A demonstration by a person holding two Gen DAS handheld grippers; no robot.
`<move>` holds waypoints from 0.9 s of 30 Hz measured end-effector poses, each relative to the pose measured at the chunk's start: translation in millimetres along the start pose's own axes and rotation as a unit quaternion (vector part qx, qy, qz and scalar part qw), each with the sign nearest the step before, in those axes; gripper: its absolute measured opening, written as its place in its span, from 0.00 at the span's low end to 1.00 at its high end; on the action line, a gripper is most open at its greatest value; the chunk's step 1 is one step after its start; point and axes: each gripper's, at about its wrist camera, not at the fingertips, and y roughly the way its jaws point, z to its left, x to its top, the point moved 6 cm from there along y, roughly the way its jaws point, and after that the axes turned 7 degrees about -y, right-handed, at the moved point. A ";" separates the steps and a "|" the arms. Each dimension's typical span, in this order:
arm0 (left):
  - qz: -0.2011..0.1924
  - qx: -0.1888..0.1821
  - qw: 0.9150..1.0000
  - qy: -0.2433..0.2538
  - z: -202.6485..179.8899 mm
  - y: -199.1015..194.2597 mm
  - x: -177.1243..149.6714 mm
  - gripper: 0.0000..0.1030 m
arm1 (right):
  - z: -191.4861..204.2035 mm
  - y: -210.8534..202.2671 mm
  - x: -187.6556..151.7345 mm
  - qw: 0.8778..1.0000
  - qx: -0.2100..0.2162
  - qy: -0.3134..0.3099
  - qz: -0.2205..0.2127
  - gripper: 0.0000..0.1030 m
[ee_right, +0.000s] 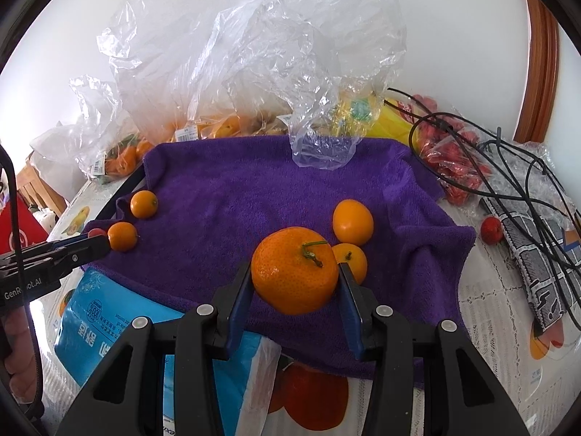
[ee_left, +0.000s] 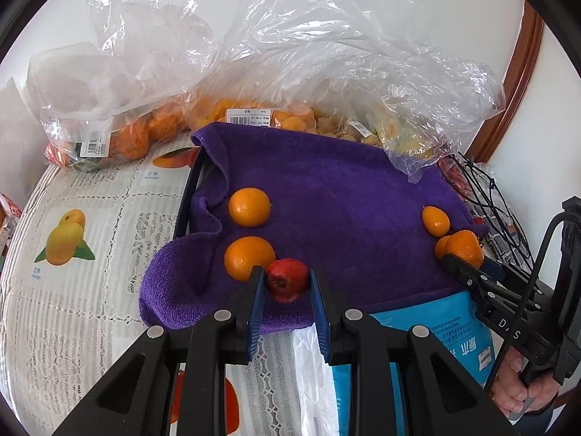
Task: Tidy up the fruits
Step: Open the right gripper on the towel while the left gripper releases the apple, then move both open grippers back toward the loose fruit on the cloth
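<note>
Purple towel (ee_right: pixel 254 196) covered the tray, fruit bags (ee_left: pixel 254 72) piled behind it. Right gripper (ee_right: pixel 296 290) was clamped on a stemmed mandarin (ee_right: pixel 295 269), held just above the towel's front edge beside two small oranges (ee_right: pixel 353 221). Left gripper (ee_left: pixel 287 287) had a small red fruit (ee_left: pixel 287 279) between its fingers; grip contact unclear, cannot tell.

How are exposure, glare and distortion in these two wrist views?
Left wrist view: strong fisheye bending, dark corners; the plastic bags glare near-white against the wall, while the purple towel and red fruit stay sharp. Right wrist view: the same curvature, the wall blown out, the stemmed orange crisp with soft shadowing beneath.
</note>
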 end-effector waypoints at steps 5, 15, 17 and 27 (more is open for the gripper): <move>0.001 -0.010 1.000 -0.006 0.0 3.6 -1.2 0.23 | 0.5 -0.8 -1.6 1.000 -0.005 -0.003 -0.002 0.44; -0.002 -0.022 1.000 -0.016 0.4 7.0 -1.7 0.23 | 2.8 -7.2 -0.9 1.000 -0.004 -0.010 -0.012 0.44; -0.003 -0.023 1.000 -0.013 -0.5 6.5 -1.9 0.24 | 2.7 -7.9 -0.9 1.000 0.000 -0.007 -0.014 0.44; -0.028 -0.016 0.999 -0.008 -2.8 -6.4 3.2 0.54 | -0.4 -13.6 -0.5 1.000 -0.011 -0.001 -0.027 0.49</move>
